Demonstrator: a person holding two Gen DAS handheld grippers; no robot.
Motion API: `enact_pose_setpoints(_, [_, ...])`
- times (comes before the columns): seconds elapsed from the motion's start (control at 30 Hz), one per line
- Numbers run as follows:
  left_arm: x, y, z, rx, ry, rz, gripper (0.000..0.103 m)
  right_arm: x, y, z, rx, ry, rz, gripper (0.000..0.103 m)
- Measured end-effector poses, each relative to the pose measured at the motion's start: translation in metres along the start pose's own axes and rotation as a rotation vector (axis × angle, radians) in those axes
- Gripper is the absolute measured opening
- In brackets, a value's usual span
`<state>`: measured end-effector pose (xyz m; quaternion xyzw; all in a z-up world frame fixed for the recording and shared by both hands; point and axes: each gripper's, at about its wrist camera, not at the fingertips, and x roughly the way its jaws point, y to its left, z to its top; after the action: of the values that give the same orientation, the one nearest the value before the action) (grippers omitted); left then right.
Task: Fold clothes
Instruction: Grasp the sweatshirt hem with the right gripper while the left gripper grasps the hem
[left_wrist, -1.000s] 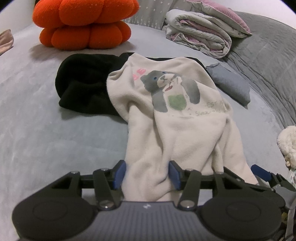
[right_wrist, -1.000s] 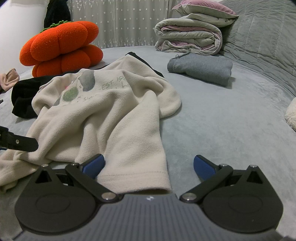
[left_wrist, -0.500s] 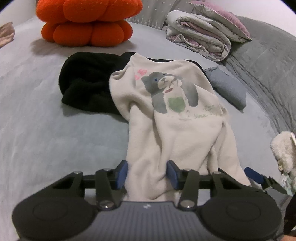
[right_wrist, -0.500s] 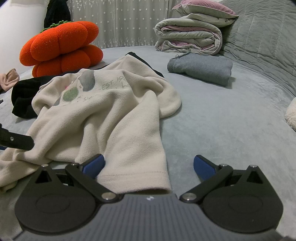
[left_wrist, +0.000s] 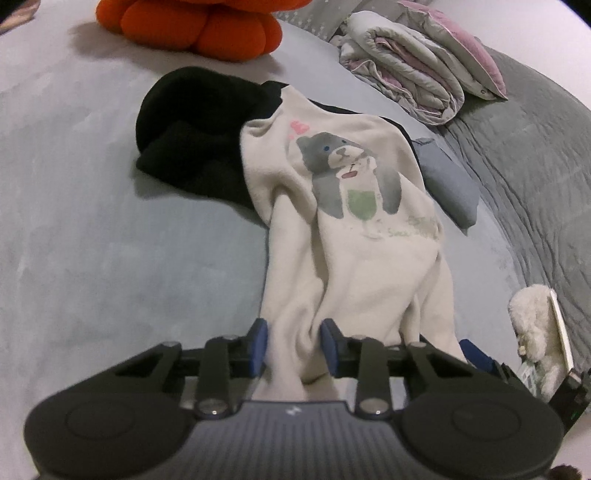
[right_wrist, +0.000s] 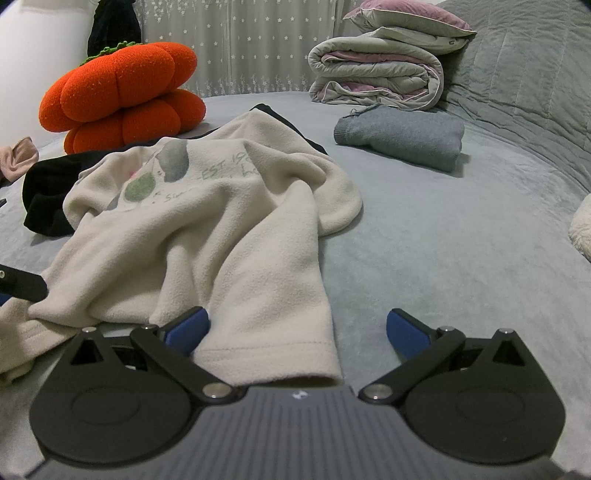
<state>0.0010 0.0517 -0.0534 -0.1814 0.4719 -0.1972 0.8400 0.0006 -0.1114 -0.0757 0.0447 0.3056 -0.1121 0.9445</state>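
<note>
cream fleece sweatshirt (left_wrist: 354, 258) lies unfolded; left hand-held gripper (left_wrist: 293, 345) closing on its hem, right hand-held gripper (right_wrist: 295, 332) wide around a cuff; grey garment (right_wrist: 402, 134) already folded.

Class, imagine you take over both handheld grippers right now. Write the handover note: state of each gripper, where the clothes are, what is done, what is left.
Left gripper: jaws closing around a bunched edge of the cream sweatshirt; fabric is between the pads.
Right gripper: open wide, the sweatshirt's cuff lying between its fingers, ungripped.
Sweatshirt lies crumpled on the grey bed, partly over a black garment. A grey folded garment sits further back.
Done: one grey item appears folded. Left: secure both grips, spread the sweatshirt flat, fold it, then likely the black one.
</note>
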Motion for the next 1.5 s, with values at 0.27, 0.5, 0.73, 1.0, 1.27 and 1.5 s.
enact_pose_setpoints(0.27, [-0.015,-0.001,-0.002,0.023,-0.076,-0.002,0.010,0.000,-0.008,0.011,-0.042,0.044,0.074,0.103])
enact_pose_setpoints(0.5, [-0.037,0.001,0.003,0.064,-0.149,0.038,0.008,-0.022,-0.027,0.028,-0.045,0.062,0.185,0.098])
enact_pose_setpoints(0.73, [-0.045,0.007,-0.007,0.145,-0.072,-0.024,0.016,-0.042,-0.036,0.030,-0.099,0.081,0.299,0.074])
enact_pose_setpoints(1.0, [-0.042,0.034,-0.020,0.063,0.063,-0.100,0.026,-0.059,-0.024,0.019,-0.230,0.107,0.393,0.059])
enact_pose_setpoints(1.27, [-0.026,0.038,-0.032,0.028,0.144,-0.150,0.025,-0.049,-0.003,0.008,-0.389,0.094,0.300,0.055])
enact_pose_setpoints(1.5, [-0.029,0.024,-0.026,0.039,0.058,-0.103,0.008,-0.039,0.009,0.005,-0.500,0.086,0.238,0.013])
